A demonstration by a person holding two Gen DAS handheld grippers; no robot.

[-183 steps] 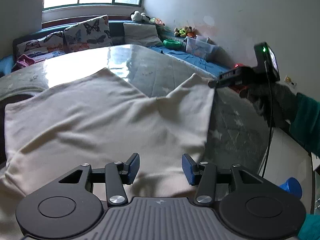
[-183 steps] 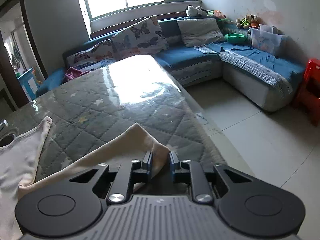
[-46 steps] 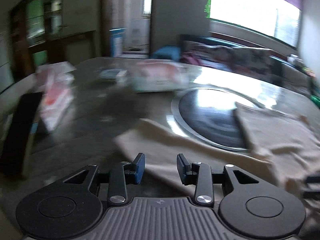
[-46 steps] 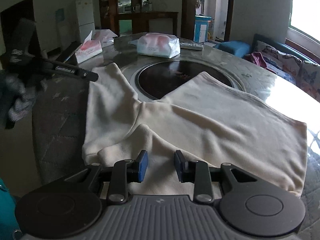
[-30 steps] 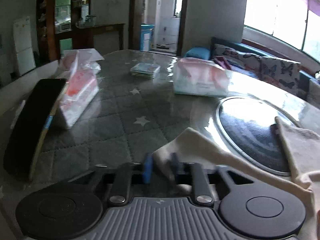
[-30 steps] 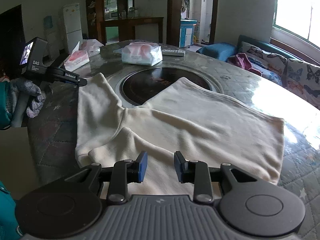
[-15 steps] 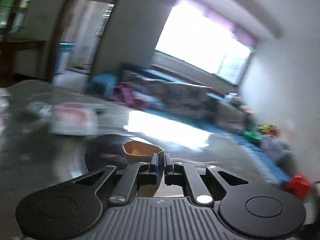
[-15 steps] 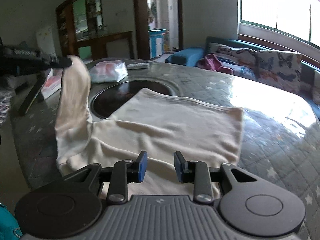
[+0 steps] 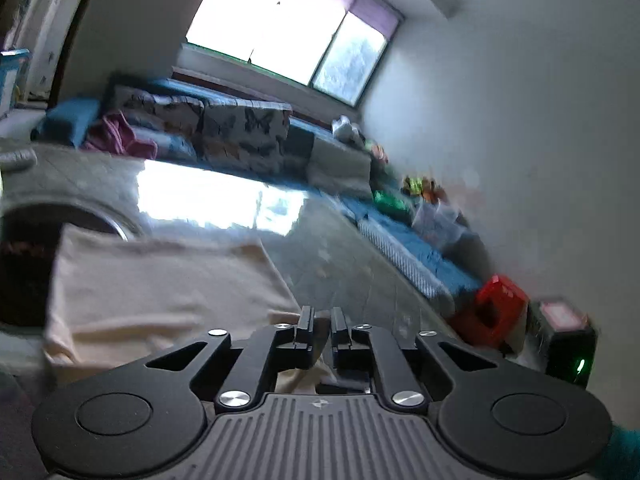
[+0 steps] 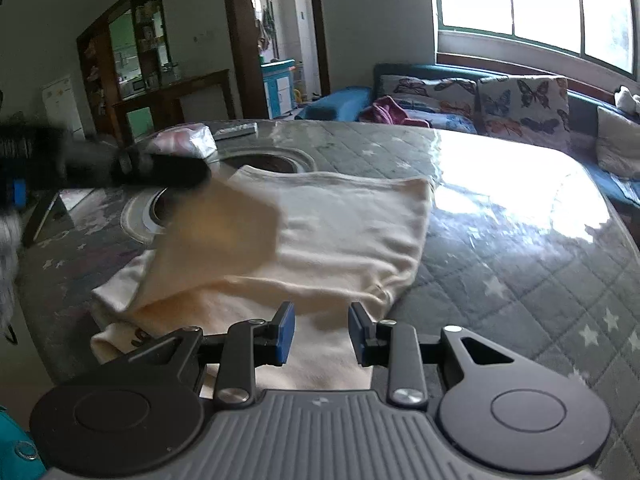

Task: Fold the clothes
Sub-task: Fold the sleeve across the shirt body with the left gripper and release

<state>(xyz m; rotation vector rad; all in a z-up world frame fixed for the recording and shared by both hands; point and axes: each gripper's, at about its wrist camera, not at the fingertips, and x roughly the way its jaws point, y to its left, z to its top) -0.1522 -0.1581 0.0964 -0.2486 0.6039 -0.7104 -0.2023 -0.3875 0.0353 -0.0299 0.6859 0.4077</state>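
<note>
In the left wrist view, our left tongs [image 9: 319, 326] are pressed almost together on a fold of the cream garment [image 9: 160, 280]; their jaws have just been opening a little, yet the cloth is between them. The picture is blurred, so we cannot tell how firm the pinch is. The garment looks soft and matte, lying on the table [image 9: 352, 264], which has a grey quilted cover under a glossy sheet. In the right wrist view, the left tongs [image 10: 200, 174] carry a sleeve over the body of the garment [image 10: 352, 224], so we judge the sleeve fold is in hand. Our right tongs [image 10: 322, 332] stand spread and empty above the near hem. Next, the sleeve should be laid flat, then released.
</note>
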